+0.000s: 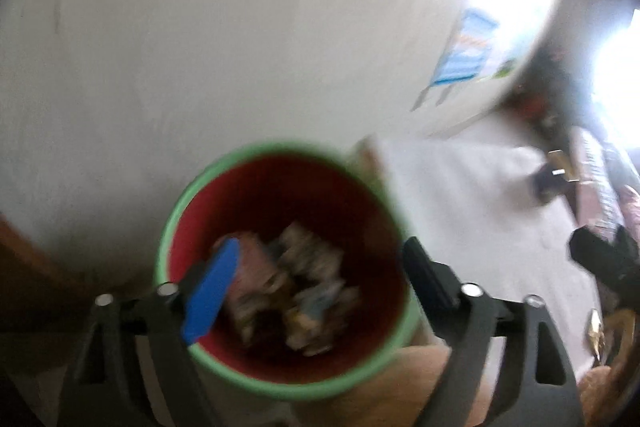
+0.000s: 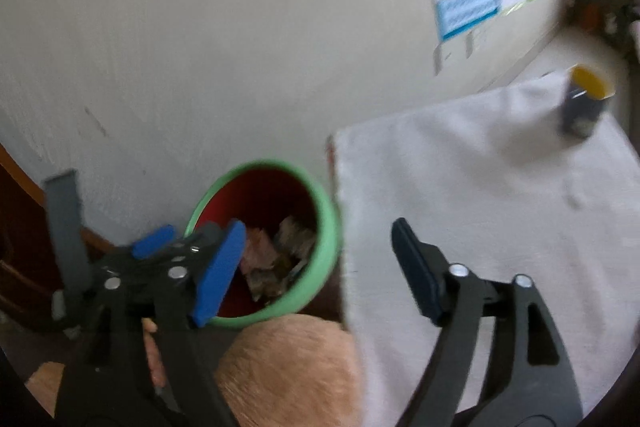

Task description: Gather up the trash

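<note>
Directly below the left gripper point(image 1: 316, 287), whose fingers stand wide apart, the red bin point(image 1: 280, 371) with a green rim holds crumpled trash point(image 1: 296, 279). Its blue pad overlaps the rim. Beside it, the right gripper point(image 2: 316, 267) also gapes empty, between bin and white-clothed table point(image 2: 480, 187).

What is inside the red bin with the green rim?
The bin holds a pile of crumpled wrappers and paper scraps, pinkish and pale, too blurred to identify. The pile covers the bin floor, and the left gripper's blue finger pad hides part of it.
</note>
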### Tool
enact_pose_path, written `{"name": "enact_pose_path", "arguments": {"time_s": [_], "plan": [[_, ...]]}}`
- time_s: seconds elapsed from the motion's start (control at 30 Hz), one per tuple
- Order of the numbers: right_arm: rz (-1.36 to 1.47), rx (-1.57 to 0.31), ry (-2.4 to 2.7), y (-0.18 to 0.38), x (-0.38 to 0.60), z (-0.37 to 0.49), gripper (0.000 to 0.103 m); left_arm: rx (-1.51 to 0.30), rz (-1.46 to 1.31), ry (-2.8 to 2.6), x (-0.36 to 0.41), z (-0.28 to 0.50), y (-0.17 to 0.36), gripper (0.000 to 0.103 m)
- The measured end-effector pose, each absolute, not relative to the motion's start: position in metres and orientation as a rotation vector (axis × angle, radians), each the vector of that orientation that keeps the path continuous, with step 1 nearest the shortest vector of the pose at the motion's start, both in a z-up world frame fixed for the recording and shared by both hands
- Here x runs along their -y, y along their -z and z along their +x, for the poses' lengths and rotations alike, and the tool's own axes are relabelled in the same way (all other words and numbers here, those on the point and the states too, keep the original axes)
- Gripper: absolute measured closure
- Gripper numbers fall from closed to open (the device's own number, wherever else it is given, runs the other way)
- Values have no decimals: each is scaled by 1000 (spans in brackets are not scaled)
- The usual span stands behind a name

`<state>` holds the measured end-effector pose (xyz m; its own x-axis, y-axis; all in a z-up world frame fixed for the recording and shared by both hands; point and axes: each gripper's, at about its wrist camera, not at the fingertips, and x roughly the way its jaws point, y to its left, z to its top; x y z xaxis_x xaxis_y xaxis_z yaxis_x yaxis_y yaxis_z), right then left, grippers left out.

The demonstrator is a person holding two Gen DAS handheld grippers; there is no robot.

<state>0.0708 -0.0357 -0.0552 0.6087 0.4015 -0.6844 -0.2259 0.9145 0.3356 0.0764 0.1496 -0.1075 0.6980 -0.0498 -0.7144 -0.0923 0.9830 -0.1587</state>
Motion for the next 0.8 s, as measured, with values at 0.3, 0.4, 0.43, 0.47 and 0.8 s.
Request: {"name": "enact_pose_path", "arguments": {"time_s": [0.3, 0.4, 0.43, 0.47, 0.8], "plan": [[170, -413, -90, -10, 148, -30, 4, -416, -109, 29, -55, 37, 12, 8], [137, -321, 9, -20, 170, -51, 4, -317, -71, 18, -20, 22, -12, 8], [128, -306, 31, -20, 175, -56, 4, -299, -65, 19, -12, 20, -19, 8], [99, -296, 49, -20, 179, -60, 4, -279, -56, 25, -1, 18, -26, 8], [167, -333, 152, -8, 220, -70, 4, -272, -1, 103, 60, -6, -66, 8]]}}
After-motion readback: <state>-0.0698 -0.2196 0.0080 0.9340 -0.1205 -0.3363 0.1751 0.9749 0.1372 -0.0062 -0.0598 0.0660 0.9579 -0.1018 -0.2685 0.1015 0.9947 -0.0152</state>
